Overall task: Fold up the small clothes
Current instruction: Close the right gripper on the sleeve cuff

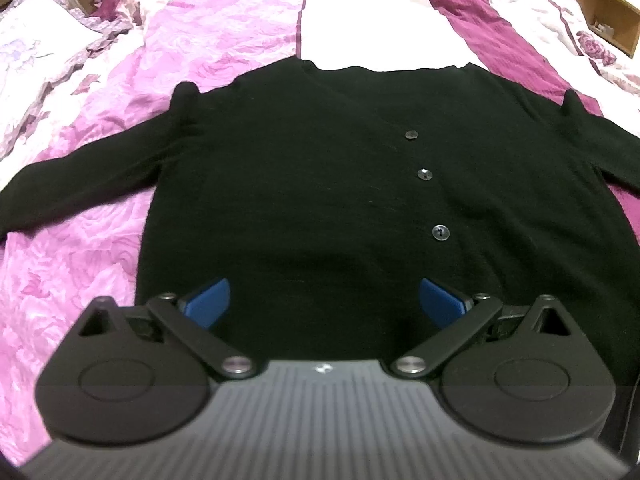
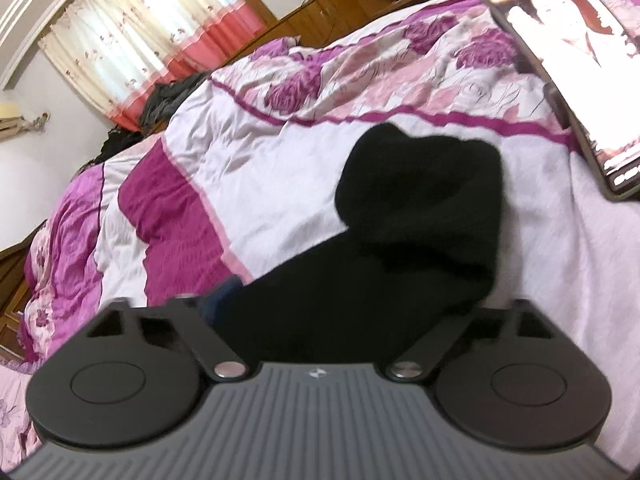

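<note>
Black cardigan (image 1: pixel 320 168) lies flat; left gripper (image 1: pixel 324 304) fingers spread, empty. Right gripper (image 2: pixel 320 312) fingers hidden by sleeve (image 2: pixel 400 220); grip undeterminable. Risk: sleeve slips, bunching the fold.

I am working over a bed (image 1: pixel 224 40) that is wearing a quilted cover in pink, magenta and white with rose prints. A black cardigan (image 1: pixel 320 168) is lying flat and buttoned on it, sleeves spreading to both sides. From my right side, one black sleeve (image 2: pixel 420 200) is bunching up on the cover, and a phone (image 2: pixel 560 60) is lying near it, screen glowing.
</note>
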A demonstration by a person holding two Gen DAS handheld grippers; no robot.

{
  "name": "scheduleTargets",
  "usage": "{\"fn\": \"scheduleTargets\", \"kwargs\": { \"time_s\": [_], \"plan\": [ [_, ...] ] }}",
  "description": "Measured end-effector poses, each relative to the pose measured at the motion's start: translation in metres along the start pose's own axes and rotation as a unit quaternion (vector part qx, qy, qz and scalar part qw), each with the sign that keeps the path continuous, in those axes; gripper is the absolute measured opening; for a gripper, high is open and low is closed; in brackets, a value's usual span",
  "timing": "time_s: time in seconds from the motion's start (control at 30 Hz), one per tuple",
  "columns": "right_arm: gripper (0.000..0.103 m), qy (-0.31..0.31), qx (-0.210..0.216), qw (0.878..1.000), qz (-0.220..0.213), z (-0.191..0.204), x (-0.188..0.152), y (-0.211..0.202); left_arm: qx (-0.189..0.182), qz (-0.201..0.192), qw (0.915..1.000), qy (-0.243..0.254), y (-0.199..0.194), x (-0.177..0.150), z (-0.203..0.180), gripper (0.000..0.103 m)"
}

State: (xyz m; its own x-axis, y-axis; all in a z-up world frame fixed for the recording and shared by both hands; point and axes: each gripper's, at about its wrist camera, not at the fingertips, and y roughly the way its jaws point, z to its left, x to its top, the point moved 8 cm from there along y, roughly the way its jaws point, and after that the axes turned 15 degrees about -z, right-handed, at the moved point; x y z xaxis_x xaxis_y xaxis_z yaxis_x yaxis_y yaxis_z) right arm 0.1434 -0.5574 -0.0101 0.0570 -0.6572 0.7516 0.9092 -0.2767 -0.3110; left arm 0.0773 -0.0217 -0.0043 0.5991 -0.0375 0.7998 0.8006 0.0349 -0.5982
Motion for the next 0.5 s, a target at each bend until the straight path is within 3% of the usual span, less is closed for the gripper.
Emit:
{"fn": "scheduleTargets", "kwargs": {
  "time_s": [0.07, 0.17, 0.5],
  "plan": [
    [0.039, 0.002, 0.009, 1.0, 0.008, 0.002, 0.0, -0.001, 0.0, 0.0, 1.0, -0.001, 0.0, 0.0, 0.001, 0.103],
    [0.016, -0.008, 0.019, 1.0, -0.001, 0.009, 0.003, -0.008, -0.003, 0.001, 1.0, -0.001, 0.0, -0.002, 0.001, 0.103],
    [0.006, -0.059, 0.084, 0.994, -0.044, 0.071, 0.02, -0.041, -0.012, -0.019, 0.9997, -0.004, -0.009, 0.004, 0.006, 0.103]
  ]
}}
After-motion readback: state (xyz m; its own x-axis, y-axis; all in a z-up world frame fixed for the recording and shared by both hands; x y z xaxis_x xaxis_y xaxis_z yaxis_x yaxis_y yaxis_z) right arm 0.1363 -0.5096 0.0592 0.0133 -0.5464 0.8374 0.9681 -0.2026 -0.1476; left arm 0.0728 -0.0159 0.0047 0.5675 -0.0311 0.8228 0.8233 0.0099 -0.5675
